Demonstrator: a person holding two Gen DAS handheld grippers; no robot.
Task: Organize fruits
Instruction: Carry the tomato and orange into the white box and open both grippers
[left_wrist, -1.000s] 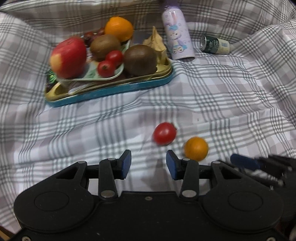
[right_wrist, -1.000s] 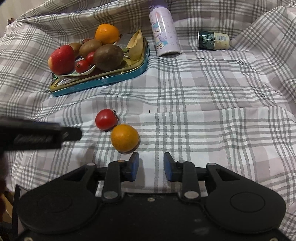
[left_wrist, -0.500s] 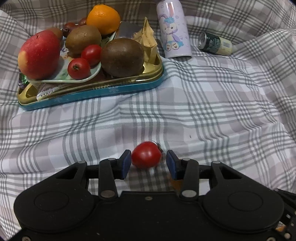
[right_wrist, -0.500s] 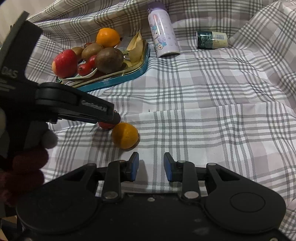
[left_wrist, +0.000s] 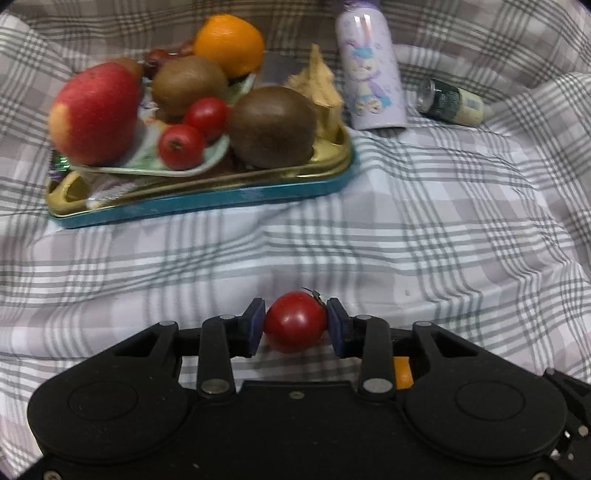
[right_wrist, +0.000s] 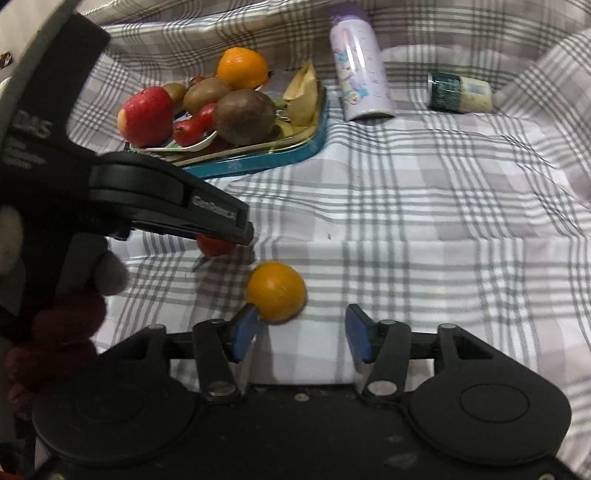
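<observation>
My left gripper (left_wrist: 295, 326) is shut on a small red tomato (left_wrist: 294, 320), just above the checked cloth. In the right wrist view the left gripper's body covers most of that tomato (right_wrist: 214, 245). My right gripper (right_wrist: 301, 336) is open and has a small orange (right_wrist: 276, 290) just ahead of its left fingertip, on the cloth. A teal and gold tray (left_wrist: 207, 201) at the back left holds an apple (left_wrist: 94, 112), two kiwis, two tomatoes and a large orange (left_wrist: 229, 44).
A lilac bottle (left_wrist: 371, 81) stands right of the tray and a dark green jar (left_wrist: 452, 103) lies on its side further right. The tray also shows in the right wrist view (right_wrist: 258, 166). The checked cloth rises in folds at the back and right.
My left gripper moved onto the loose tomato and closed on it. My right gripper opened wider and came up to the small orange.
</observation>
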